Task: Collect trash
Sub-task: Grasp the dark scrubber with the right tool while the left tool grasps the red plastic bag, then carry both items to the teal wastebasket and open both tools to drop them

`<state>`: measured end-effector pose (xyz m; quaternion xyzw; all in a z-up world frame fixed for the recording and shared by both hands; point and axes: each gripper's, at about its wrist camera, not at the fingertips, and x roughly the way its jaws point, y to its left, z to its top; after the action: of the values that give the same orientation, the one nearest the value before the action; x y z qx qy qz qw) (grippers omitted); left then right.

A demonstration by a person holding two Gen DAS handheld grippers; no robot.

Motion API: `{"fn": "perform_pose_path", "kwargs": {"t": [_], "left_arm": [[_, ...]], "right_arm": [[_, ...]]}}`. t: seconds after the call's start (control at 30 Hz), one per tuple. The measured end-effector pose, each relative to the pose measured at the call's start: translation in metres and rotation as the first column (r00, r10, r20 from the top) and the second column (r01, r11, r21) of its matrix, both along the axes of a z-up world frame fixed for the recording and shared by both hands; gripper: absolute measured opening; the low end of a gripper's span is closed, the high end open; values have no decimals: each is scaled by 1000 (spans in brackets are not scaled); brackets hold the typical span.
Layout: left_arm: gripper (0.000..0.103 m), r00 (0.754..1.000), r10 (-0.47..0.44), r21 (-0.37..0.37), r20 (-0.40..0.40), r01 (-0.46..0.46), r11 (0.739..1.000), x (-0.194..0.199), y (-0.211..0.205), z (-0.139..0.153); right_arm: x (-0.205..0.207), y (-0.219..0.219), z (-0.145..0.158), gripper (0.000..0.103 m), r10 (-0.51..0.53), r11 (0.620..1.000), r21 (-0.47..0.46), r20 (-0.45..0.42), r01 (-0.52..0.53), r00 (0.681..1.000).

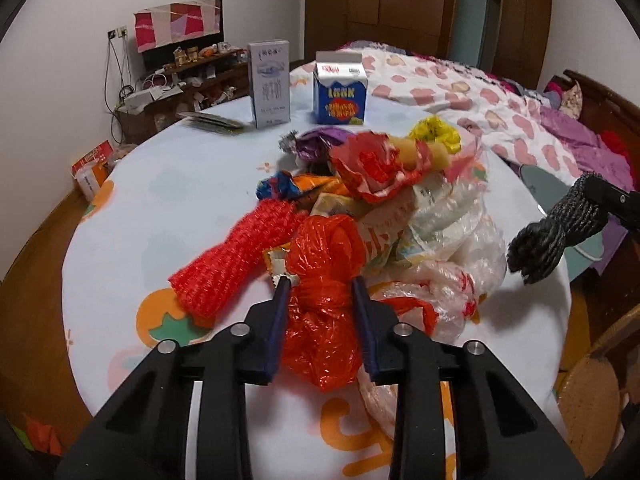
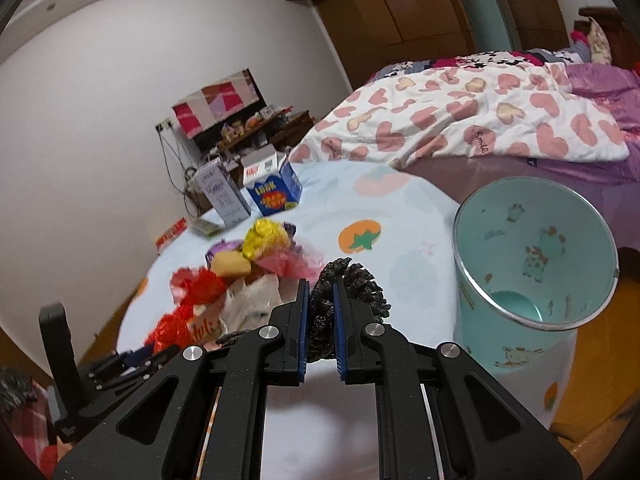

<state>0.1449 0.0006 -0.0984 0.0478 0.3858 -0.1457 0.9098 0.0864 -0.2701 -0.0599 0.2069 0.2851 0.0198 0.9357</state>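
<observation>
**Both grippers loaded over the trash heap**

Nearest our left wrist camera, the left gripper [image 1: 320,282] reaches level over the table [image 1: 168,216], its blue fingers [image 1: 279,312] pressed into either side of a crumpled red plastic bag [image 1: 320,300]. The bag bulges between them and spills toward us at 6 o'clock. Beyond it, from 10 to 1 o'clock, lies the trash pile [image 1: 384,200]: a red mesh sleeve [image 1: 236,260], clear and printed bags, a yellow wrapper [image 1: 436,132]. At 12 o'clock, well behind the pile, stand a grey carton [image 1: 270,84] and a blue milk carton [image 1: 340,90].

In our right wrist view, the right gripper [image 2: 321,304] tilts slightly downward, fingers [image 2: 339,328] nearly together and clamped on a black knitted wad [image 2: 348,292], which pokes up above the tips. The same wad hangs in the air at 3 o'clock in the left view, off the table. The teal waste bin [image 2: 516,336] stands at 2 o'clock of the right gripper, mouth tipped toward us, at the table's edge. The pile sits at 10 o'clock.
</observation>
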Motion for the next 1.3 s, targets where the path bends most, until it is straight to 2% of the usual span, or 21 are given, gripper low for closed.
{"fn": "perform_pose_path", "kwargs": {"t": [0.17,0.27,0.43,0.63,0.77,0.9,1.2,1.23,1.3], "left_arm": [[27,997,26,-14,77,-25,1000,-5,3,28],[27,993,2,-8,121,-1,1000,-6,-11,46],[28,981,-133,-14,140,137,991,-3,-65,63],[28,935,-323,-57,145,334,941,-3,-152,69],[28,899,-419,-88,124,431,898,0,-213,60],[28,876,-473,-73,93,480,874,2,-263,43],[29,867,-498,-38,-9,498,866,17,-341,1],[33,868,-496,-33,-16,495,868,18,-343,-1],[46,873,-486,-21,-46,486,874,21,-348,-8]], "right_arm": [[-5,-15,18,12,-40,999,-25,54,42,998],[-7,-35,22,12,-95,994,-52,72,99,993],[-13,-72,22,12,-209,968,-126,81,218,974],[-31,-130,18,12,-364,907,-197,77,372,928],[-37,-161,6,12,-425,871,-249,51,424,904],[-37,-182,-11,12,-451,850,-297,18,435,892],[-20,-202,-47,14,-440,861,-316,-67,399,895],[-18,-202,-49,16,-436,863,-315,-74,394,897],[-14,-203,-53,26,-426,871,-309,-84,383,901]]}}
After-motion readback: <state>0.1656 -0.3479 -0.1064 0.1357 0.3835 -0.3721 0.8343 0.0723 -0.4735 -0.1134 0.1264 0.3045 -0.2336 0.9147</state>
